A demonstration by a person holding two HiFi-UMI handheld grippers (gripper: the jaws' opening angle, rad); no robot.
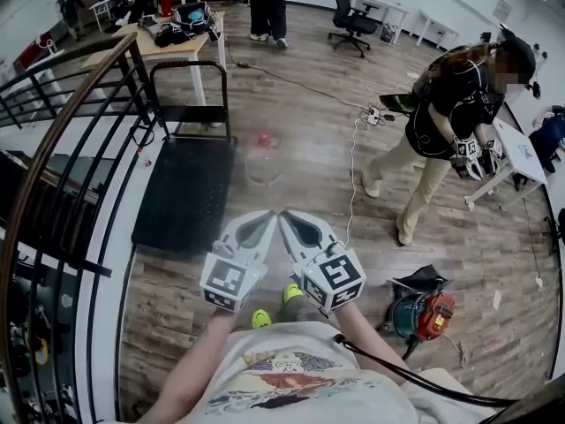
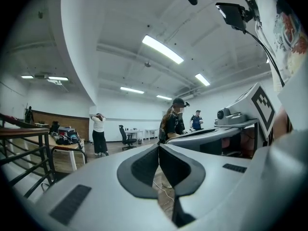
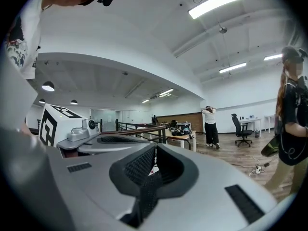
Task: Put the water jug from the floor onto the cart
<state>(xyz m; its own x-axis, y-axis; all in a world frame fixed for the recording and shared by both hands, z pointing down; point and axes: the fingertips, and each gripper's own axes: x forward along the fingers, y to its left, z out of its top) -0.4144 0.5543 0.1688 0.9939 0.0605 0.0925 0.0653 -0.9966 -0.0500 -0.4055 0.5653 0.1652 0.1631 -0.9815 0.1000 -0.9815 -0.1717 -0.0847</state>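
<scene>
flanking the water jug (image 1: 262, 164) are cart (image 1: 181, 197) and cable (image 1: 353, 179).

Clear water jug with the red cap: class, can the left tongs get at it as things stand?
Probably yes: only bare wooden floor lies between the left tongs and the clear water jug with the red cap. The tongs are shut, so they must open first.

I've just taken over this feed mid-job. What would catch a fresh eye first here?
The left hand-held gripper and right hand-held gripper angle together low in the head view, both shut and empty. Just beyond them the clear, red-capped water jug stands on the wood floor beside the black cart. At the right a person bends forward.
</scene>
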